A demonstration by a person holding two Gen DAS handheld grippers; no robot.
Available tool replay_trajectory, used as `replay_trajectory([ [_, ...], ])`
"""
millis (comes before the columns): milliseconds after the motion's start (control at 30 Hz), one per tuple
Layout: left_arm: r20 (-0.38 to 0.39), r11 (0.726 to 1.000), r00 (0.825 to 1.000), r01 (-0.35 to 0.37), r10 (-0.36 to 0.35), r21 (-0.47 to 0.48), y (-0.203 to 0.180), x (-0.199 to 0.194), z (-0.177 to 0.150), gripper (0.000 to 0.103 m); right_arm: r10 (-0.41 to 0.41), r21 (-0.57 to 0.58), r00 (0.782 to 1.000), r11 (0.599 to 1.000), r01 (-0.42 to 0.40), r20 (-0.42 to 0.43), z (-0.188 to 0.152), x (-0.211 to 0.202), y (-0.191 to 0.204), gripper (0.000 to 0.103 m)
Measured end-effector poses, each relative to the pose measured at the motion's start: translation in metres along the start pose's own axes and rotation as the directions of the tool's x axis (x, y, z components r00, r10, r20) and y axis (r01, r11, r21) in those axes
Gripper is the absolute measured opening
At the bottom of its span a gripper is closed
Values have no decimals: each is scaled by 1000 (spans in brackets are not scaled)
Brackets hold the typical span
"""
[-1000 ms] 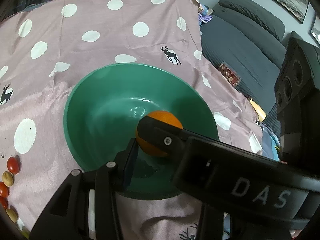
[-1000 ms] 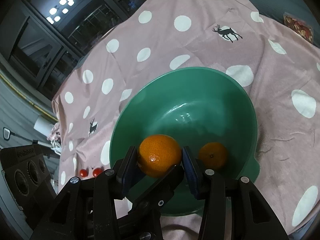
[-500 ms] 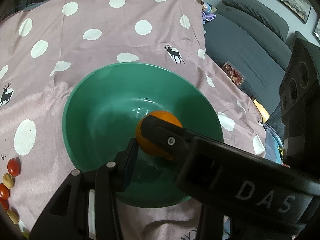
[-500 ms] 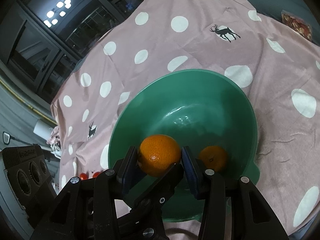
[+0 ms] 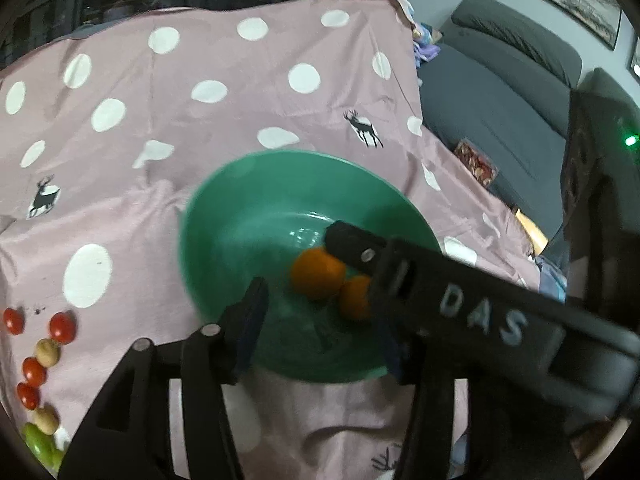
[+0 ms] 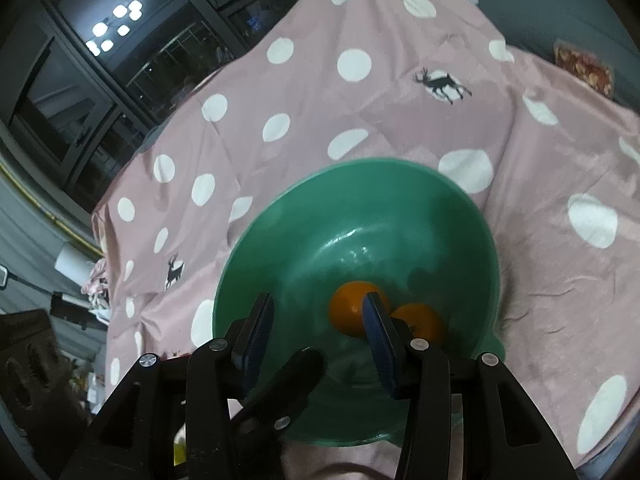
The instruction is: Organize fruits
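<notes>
Both hand-held tools out over a green bowl [image 5: 280, 157] on a pink cloth with white dots [image 5: 200, 128], each tipped down toward it at a slant. In the left wrist view, left gripper [image 5: 320, 332] low at the near edge of the bowl, jaws opening, one black finger with a blue pad [image 5: 252, 320] plain to see, the other mostly hidden behind a black bar with the letters DAS crossing in front. Nothing pinched between those pads. In the right wrist view, right gripper [image 6: 318, 328] also above the near side of the bowl, fingers [image 6: 256, 328] spread wide with only empty space between them. Down in the bottom of the bowl, a bigger orange [image 5: 316, 280] and a smaller orange [image 5: 354, 300], touching side by side, free of both tools. Off to the left on the cloth, well apart from the bowl, a row of little red tomatoes [image 5: 62, 328] mixed with pale round bits and something green. Past the far right edge of the cloth, a gray sofa [image 5: 500, 112].
</notes>
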State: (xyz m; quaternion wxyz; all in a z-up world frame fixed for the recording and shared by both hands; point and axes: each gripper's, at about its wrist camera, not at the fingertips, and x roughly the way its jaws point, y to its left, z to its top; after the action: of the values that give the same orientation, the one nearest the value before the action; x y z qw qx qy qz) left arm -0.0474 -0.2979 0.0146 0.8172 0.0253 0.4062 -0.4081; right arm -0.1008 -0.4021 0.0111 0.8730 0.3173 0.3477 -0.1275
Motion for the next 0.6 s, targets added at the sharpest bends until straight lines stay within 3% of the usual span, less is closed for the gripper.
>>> replay_trajectory([
  [167,53,998,999,17,-14,-56,20,-40,-5,73,-50,-28,998,998,51,31,-1,-6,9,48],
  [300,112,996,992,-50,57,-69,38,-81,-11,80,-52,-79,997,995,56,61,-3,-12,25,48],
  [433,147,988,983,-91,109,-125,62,-118,-17,83,-25,-130,995,991,37,94,-8,-17,44,57],
  [600,173,964,958,-195,227,-184,96,-156,-29,85,23,-193,995,981,-5,93,-18,-17,68,60],
])
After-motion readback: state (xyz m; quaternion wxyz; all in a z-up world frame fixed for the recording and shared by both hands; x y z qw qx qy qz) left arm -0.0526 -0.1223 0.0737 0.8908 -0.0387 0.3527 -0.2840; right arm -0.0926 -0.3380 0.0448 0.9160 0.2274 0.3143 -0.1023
